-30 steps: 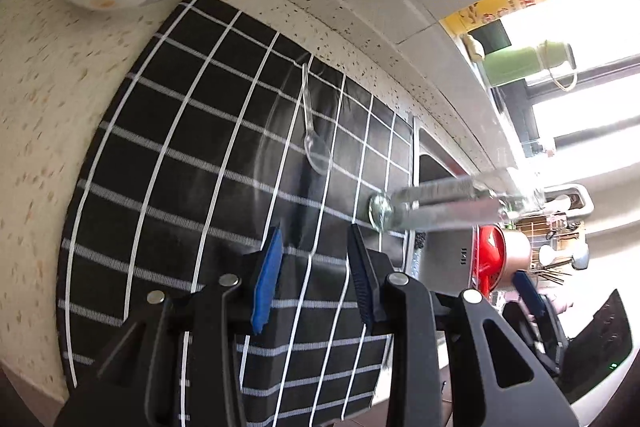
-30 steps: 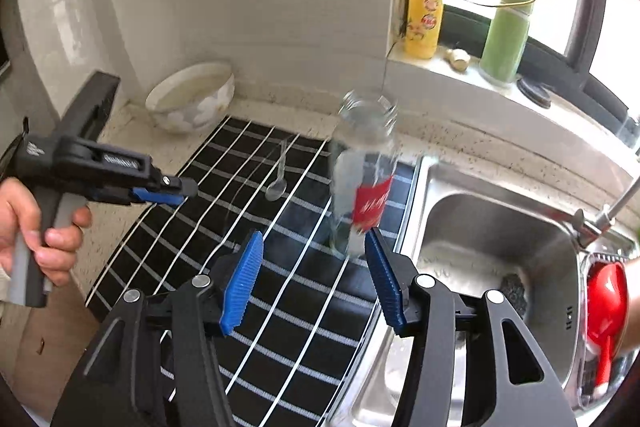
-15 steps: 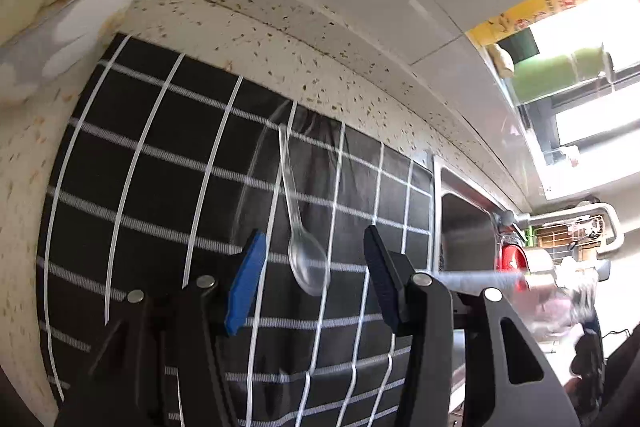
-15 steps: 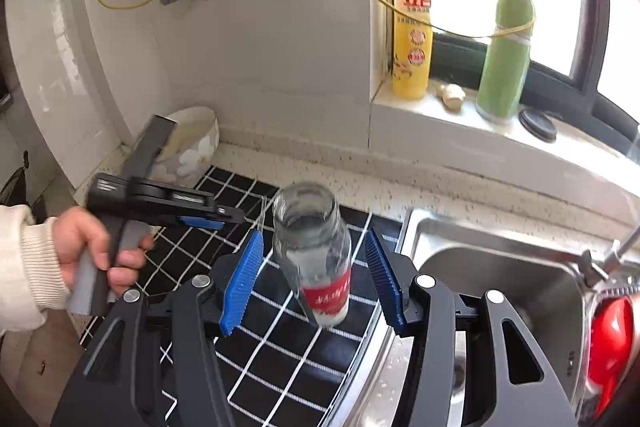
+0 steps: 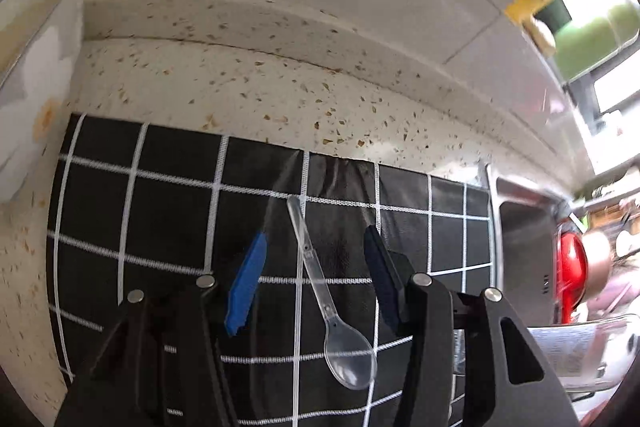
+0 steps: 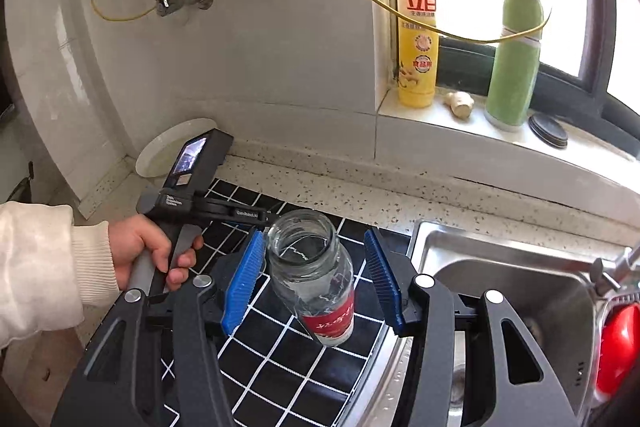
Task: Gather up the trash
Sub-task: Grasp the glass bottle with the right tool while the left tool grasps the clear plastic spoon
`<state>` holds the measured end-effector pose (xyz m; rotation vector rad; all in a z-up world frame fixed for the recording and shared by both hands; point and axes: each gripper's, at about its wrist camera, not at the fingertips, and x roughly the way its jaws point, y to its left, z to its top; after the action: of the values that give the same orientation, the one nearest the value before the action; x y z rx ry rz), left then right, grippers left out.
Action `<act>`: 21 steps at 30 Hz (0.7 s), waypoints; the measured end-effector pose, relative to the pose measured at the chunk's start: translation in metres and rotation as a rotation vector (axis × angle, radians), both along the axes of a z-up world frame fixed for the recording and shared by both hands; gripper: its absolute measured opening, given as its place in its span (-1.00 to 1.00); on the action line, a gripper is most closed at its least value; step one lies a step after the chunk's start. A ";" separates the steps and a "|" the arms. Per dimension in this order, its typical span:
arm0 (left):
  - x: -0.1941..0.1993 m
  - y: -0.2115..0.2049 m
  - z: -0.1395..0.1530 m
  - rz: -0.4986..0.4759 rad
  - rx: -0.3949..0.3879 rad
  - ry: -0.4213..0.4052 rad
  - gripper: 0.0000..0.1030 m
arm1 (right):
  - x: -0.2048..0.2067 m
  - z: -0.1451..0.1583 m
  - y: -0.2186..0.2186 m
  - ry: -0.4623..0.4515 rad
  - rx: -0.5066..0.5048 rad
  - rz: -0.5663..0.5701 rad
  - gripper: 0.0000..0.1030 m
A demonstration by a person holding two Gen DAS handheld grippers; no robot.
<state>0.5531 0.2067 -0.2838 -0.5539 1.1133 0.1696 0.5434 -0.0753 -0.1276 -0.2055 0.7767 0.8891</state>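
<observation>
A clear plastic spoon [image 5: 325, 295] lies on the black checked mat [image 5: 168, 203], bowl end toward me. My left gripper [image 5: 312, 283] is open, its blue pads either side of the spoon's handle, close above the mat. A clear glass jar with a red label [image 6: 314, 277] stands upright on the mat [image 6: 276, 355] near the sink edge. My right gripper [image 6: 314, 283] is open with the jar between its pads, not touching. The jar also shows at the right edge of the left wrist view [image 5: 580, 351]. The left gripper's body [image 6: 192, 187] shows in the right wrist view.
A floral bowl [image 5: 28, 83] stands at the mat's back left, also in the right wrist view [image 6: 172, 151]. A steel sink [image 6: 504, 291] lies right of the mat with a red utensil [image 6: 616, 351]. A yellow detergent bottle [image 6: 416, 31] and green flask [image 6: 514, 55] stand on the sill.
My left gripper has moved forward and down over the spoon, which now lies between its pads. My right gripper has closed in on the jar, which now sits between its pads.
</observation>
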 end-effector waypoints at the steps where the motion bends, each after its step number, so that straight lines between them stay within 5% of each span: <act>1: 0.001 -0.001 0.000 0.000 0.009 -0.002 -0.02 | 0.001 0.000 0.000 0.003 0.002 0.001 -0.08; 4: 0.006 -0.002 0.001 -0.003 0.020 -0.005 -0.03 | 0.000 0.000 -0.001 -0.001 0.005 0.004 -0.09; 11: 0.017 -0.008 0.001 -0.016 0.063 0.019 -0.57 | -0.002 0.002 0.004 -0.009 0.007 0.016 -0.22; 21: 0.024 -0.013 -0.004 -0.059 0.137 0.087 -0.92 | -0.004 -0.001 0.009 0.020 -0.001 0.033 -0.33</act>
<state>0.5771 0.1938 -0.2876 -0.3946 1.1911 0.2187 0.5390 -0.0665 -0.1287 -0.2112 0.7941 0.9231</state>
